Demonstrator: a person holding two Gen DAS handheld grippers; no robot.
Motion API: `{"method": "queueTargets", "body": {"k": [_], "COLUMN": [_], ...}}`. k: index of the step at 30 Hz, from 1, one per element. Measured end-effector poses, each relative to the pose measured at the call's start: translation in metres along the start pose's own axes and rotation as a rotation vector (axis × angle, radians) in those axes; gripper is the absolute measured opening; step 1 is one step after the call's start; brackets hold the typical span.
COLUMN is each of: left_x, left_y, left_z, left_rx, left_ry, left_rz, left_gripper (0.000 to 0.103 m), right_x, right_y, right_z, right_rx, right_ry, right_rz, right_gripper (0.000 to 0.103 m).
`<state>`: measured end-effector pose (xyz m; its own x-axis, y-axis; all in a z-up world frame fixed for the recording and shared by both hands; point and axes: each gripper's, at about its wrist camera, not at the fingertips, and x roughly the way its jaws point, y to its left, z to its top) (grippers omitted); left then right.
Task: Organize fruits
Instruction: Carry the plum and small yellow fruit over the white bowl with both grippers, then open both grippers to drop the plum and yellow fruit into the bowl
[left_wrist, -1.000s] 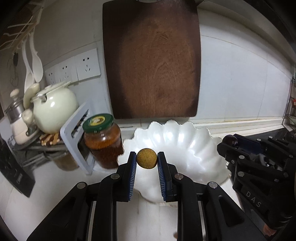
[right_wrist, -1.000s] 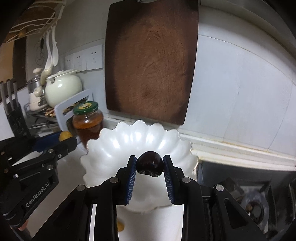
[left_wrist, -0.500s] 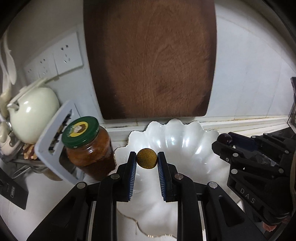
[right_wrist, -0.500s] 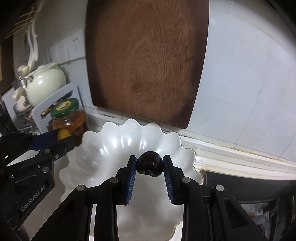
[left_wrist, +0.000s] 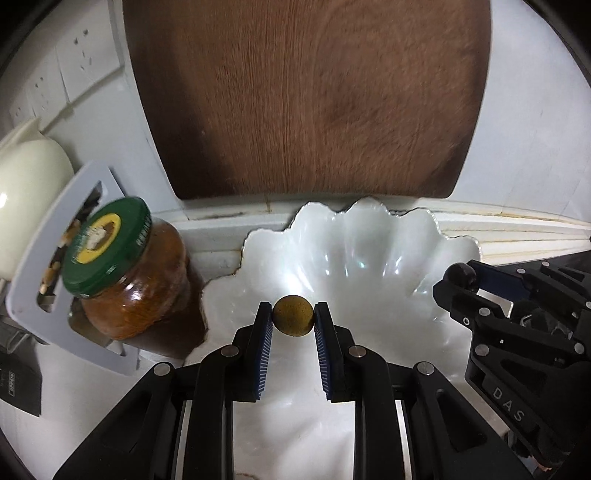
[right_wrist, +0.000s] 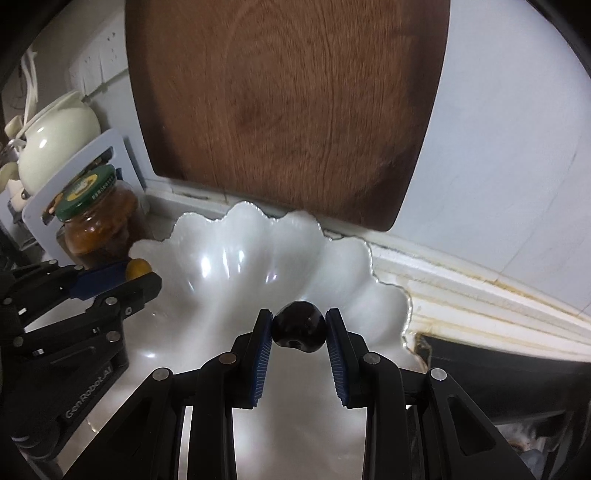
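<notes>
Yellow-brown fruit (left_wrist: 293, 316) pinched between left claw (left_wrist: 293, 319) pads.

A: What colour is the little round fruit (left_wrist: 293, 316)?

B: Brownish yellow, with tiny dark dots. The other fruit (right_wrist: 299, 326) is very dark, almost black, and shiny.

A: And the bowl (left_wrist: 388, 251)?

B: White and shiny like a pearl, with a wavy edge.

A: What about the pads (left_wrist: 263, 354) on the black left gripper (left_wrist: 293, 320)?

B: Blue with thin lines. The right gripper (right_wrist: 299, 330) is black with blue pads too.

A: The board (left_wrist: 306, 96) behind?

B: Brown wood, darker at the edges, with curvy grain lines.

A: And the jar (left_wrist: 129, 280)?

B: Orange-brown stuff inside, and a green lid with a yellow ring. The pot (right_wrist: 55, 136) is creamy white. The wall is white.
</notes>
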<state>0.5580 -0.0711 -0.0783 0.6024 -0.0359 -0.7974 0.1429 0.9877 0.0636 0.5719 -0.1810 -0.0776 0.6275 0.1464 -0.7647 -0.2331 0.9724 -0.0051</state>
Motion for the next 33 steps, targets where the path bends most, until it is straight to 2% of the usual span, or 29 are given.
{"method": "queueTargets", "body": {"k": [12, 14, 17, 18, 21, 22, 26, 28, 30, 33], "left_x": [0.023, 0.023, 0.019, 0.017, 0.006, 0.003, -0.014, -0.025, -0.041, -0.056], "left_y": [-0.001, -0.002, -0.001, -0.001, 0.001, 0.002, 0.006, 0.006, 0.009, 0.012], "left_z": [-0.003, -0.004, -0.005, -0.005, -0.007, -0.007, -0.011, -0.013, -0.015, -0.019], "left_rx": [0.018, 0.019, 0.011, 0.010, -0.002, -0.002, -0.014, -0.020, -0.037, -0.063], "left_ry": [0.062, 0.065, 0.060, 0.059, 0.043, 0.039, 0.012, -0.003, -0.018, -0.030], "left_rz": [0.050, 0.056, 0.054, 0.056, 0.075, 0.079, 0.090, 0.097, 0.094, 0.085], "left_gripper": [0.024, 0.028, 0.043, 0.048, 0.054, 0.059, 0.069, 0.077, 0.082, 0.082], "right_x": [0.029, 0.031, 0.032, 0.032, 0.029, 0.026, 0.009, -0.003, -0.013, -0.033], "right_y": [-0.005, -0.005, -0.008, -0.008, -0.008, -0.009, -0.010, -0.013, -0.013, -0.014], "right_z": [-0.004, -0.005, -0.008, -0.008, -0.011, -0.012, -0.020, -0.024, -0.027, -0.034], "right_rx": [0.012, 0.012, 0.030, 0.033, 0.037, 0.041, 0.038, 0.036, 0.041, 0.056], "right_ry": [0.084, 0.087, 0.098, 0.098, 0.100, 0.096, 0.074, 0.061, 0.047, 0.012], "right_rz": [0.016, 0.014, 0.017, 0.014, 0.014, 0.014, 0.007, 0.001, -0.002, -0.010], "right_gripper": [0.031, 0.033, 0.048, 0.048, 0.048, 0.048, 0.048, 0.048, 0.048, 0.048]}}
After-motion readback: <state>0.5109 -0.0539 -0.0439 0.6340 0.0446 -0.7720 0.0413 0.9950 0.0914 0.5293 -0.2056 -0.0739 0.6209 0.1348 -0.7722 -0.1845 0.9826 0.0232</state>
